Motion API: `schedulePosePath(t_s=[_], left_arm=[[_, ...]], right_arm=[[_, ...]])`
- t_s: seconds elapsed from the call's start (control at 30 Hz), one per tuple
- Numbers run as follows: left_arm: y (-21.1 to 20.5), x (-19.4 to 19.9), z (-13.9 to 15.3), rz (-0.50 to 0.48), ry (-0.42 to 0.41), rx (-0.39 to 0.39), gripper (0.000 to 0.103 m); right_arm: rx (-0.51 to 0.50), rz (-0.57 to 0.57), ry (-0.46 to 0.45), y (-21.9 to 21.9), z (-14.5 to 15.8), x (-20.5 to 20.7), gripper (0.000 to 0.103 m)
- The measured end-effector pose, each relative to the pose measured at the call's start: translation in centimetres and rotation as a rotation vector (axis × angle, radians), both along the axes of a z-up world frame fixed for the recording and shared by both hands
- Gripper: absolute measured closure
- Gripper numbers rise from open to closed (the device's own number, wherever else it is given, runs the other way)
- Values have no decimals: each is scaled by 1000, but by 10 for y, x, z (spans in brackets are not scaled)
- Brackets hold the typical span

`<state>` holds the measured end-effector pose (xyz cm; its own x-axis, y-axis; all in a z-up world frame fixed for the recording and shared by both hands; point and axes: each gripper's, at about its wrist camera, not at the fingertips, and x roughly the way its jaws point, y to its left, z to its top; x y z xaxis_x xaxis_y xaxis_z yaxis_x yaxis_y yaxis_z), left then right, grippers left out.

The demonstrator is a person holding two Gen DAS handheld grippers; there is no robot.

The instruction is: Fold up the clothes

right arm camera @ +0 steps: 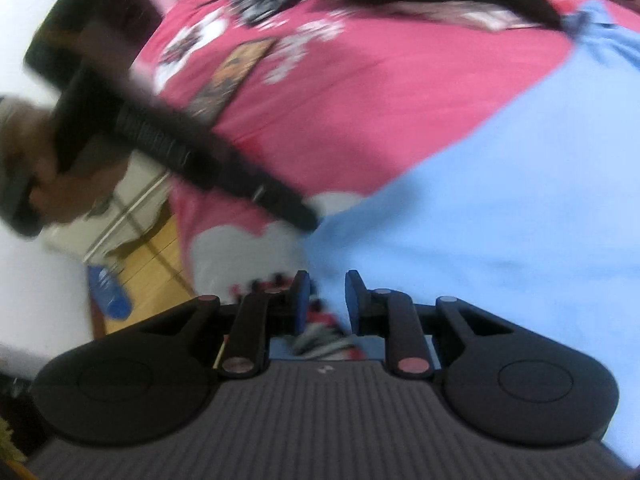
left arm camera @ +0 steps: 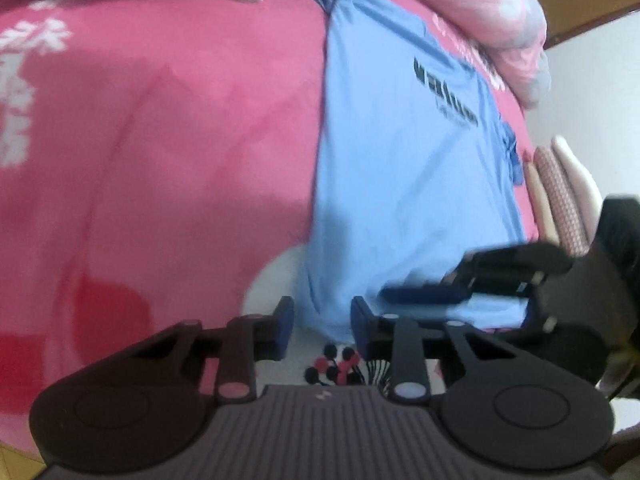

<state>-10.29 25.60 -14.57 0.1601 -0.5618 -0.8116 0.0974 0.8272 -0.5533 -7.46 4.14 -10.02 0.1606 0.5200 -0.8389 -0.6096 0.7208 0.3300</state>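
Left wrist view: the blue shirt (left arm camera: 400, 168) lies spread long on the pink bed cover (left arm camera: 160, 140), running from the top middle down to the bottom middle. It looks mostly flat, with no neat fold yet. The left hand-held gripper (left arm camera: 322, 328) has its jaws a little apart at the shirt's bottom edge; I cannot tell if they pinch it.

Right wrist view: the shirt fills the right side. The right hand-held gripper (right arm camera: 327, 300) is narrow too, near the shirt's edge. Most folding seems left.

Left gripper (left arm camera: 322, 326) and right gripper (right arm camera: 327, 300): jaws narrowly apart.
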Motion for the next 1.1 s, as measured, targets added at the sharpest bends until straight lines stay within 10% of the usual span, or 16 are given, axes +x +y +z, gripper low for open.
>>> schedulePosePath(t_s=[0.07, 0.27, 0.43, 0.67, 0.87, 1.0, 1.1], left_arm=[[-3, -1, -7, 7, 26, -4, 98], [40, -17, -35, 310, 226, -372, 101], [67, -31, -74, 436, 376, -455, 101], [75, -37, -67, 369, 355, -362, 93], [34, -10, 2, 110, 23, -97, 52], [-6, 1, 16, -46, -92, 48, 52], [-31, 7, 5, -123, -86, 143, 73]], right_arm=[[-13, -41, -10, -10, 1, 6, 85], [-32, -118, -10, -24, 1, 13, 85], [-24, -145, 12, -21, -3, 17, 84], [-18, -152, 36, -19, -7, 21, 83], [-16, -160, 38, -20, -7, 24, 83], [-22, -171, 37, -21, -7, 26, 83], [-25, -176, 37, -22, -6, 25, 83]])
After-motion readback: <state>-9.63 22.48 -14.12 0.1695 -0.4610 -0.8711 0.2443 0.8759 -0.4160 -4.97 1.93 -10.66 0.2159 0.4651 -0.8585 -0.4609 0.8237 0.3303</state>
